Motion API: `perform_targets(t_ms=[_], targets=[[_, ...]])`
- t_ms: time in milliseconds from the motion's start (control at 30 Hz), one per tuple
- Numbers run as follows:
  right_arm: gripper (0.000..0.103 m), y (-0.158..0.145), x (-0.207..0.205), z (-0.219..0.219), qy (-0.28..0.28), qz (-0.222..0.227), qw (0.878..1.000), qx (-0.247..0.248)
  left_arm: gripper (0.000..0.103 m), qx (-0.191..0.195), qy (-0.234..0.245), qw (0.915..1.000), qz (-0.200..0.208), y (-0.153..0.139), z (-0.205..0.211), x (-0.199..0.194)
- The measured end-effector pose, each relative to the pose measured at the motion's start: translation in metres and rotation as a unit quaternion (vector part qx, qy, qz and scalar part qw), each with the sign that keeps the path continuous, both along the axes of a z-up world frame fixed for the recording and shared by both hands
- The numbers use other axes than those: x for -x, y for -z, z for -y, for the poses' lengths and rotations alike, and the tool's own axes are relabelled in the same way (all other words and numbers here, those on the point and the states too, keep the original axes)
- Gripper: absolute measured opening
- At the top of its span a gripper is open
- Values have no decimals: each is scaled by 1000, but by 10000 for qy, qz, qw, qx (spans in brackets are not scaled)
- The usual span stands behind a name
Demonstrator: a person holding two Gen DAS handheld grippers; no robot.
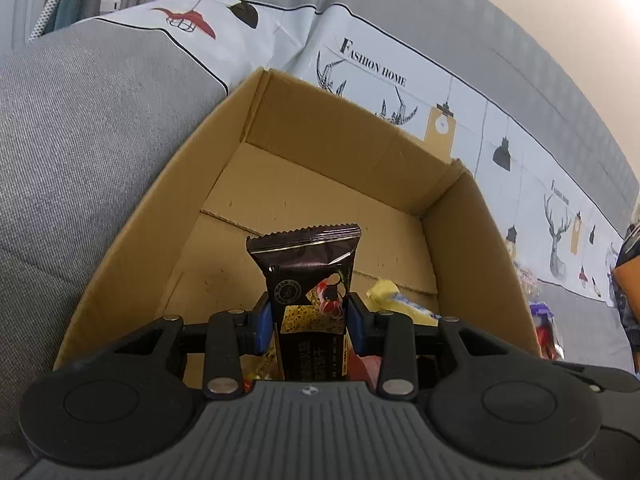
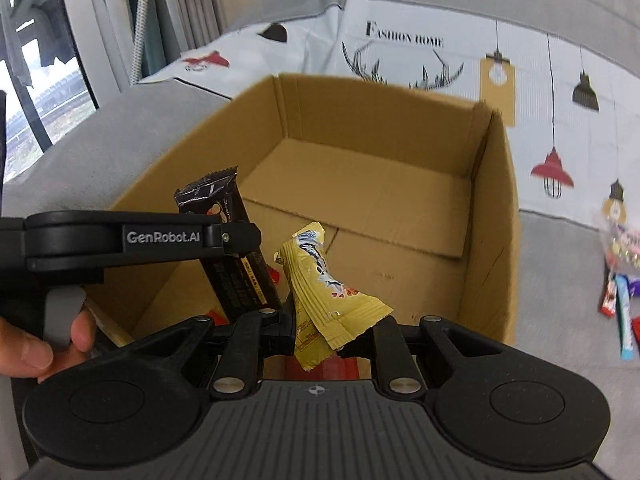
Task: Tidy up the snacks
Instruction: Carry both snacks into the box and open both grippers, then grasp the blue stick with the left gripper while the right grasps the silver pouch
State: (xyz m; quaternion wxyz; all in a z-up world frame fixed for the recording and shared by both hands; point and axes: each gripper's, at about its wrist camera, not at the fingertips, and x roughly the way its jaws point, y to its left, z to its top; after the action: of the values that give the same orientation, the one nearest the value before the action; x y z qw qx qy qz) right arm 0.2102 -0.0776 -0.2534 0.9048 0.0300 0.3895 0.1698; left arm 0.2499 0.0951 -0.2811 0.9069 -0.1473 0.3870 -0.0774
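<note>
An open cardboard box (image 1: 328, 148) sits on a grey sofa; it also shows in the right wrist view (image 2: 492, 216). My left gripper (image 1: 310, 320) is shut on a dark brown snack bar (image 1: 312, 276) and holds it upright over the box's near end. The same bar (image 2: 228, 240) and the left gripper (image 2: 240, 236) show in the right wrist view. My right gripper (image 2: 334, 328) is shut on a yellow snack packet (image 2: 324, 292) over the box, beside the bar. The yellow packet (image 1: 390, 294) also shows at the right in the left wrist view.
Red wrappers (image 2: 340, 368) lie in the box's near end under the grippers. Several loose snacks (image 2: 620, 292) lie on the sofa right of the box, also seen in the left wrist view (image 1: 544, 328). A printed cloth (image 2: 400, 48) lies behind the box. A window (image 2: 40, 80) is far left.
</note>
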Motion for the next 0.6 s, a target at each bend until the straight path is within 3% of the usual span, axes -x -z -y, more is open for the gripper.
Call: perform_targets(t_ms=[100,133,167,200,233,367,600], targets=[[21,-1,0,-2,-38,72,10000,-12,41,-66,-79,9999,88,-7,0,6],[24,-4,1,-3,-88,120,9999,-24,52,-86,-123,9998,109,-12,1,7],[48,-7,3,-2,-107,183,9998,-31,63,-66,-154,9998,111,-16,1,8],[77,-13,7,-2,-131,319,9994,-28,86,-23,-132,9998,121,-22,2,10],[86,-19,11,0,-162,467,9988,-19,93,-11,-104,9998,168,-28,5,12],[90,-38,30,13,-172,829,9964,49,94,-192,105,9989,407,-50,30,25],[87,-46,63,89,535,927,9938,-299,94,-283,810,9948,550,-61,106,45]])
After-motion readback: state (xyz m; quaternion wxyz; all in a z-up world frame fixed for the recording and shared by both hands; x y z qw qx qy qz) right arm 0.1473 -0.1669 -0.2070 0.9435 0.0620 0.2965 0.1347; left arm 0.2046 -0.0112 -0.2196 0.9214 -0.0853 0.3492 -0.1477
